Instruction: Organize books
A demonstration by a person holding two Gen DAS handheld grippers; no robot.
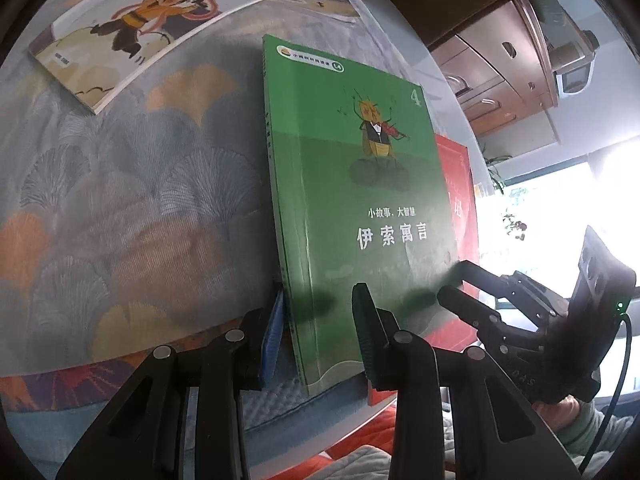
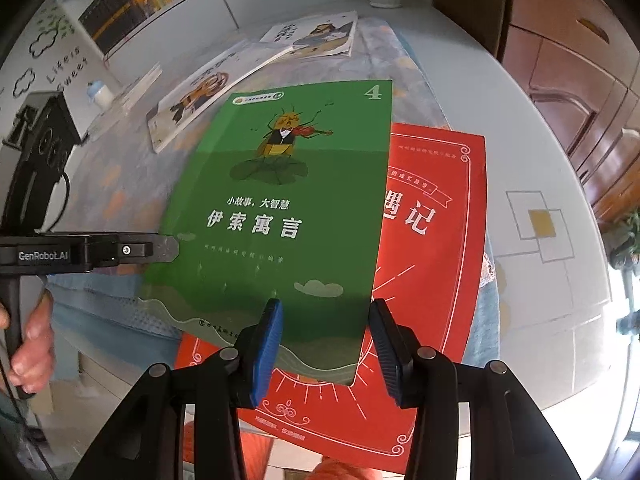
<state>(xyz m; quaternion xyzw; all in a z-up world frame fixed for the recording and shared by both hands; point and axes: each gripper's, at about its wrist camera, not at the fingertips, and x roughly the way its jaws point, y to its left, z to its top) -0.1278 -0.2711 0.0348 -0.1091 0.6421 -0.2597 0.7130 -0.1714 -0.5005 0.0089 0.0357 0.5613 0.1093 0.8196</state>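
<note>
Gripping the green book (image 1: 352, 184) by its left, spine-side edge near the bottom corner, the left gripper (image 1: 316, 332) has its jaws partly closed with the blue pad (image 1: 273, 340) under the cover and the black finger on top; the book's edge sits between them, and it looks pinched. From the other side, the right gripper (image 2: 324, 344) straddles the same book's lower right corner, its jaws a little wider, the blue pad (image 2: 267, 354) over the cover and the black one beyond the edge above the red book (image 2: 436, 264); whether its pads press I cannot tell. Both tools point steeply down, and a hand (image 2: 30, 344) grasps the left one's handle.

The green book lies directly ahead of both tools, its long axis running away from them, overlapping the red book beneath and to its right on the patterned tablecloth (image 1: 120, 200). Squaring the green book over the red one probably means shifting it rightward, and each hand holds an opposite side.

Farther off, two illustrated picture books (image 2: 204, 92) lie flat, well apart from the pair.
</note>
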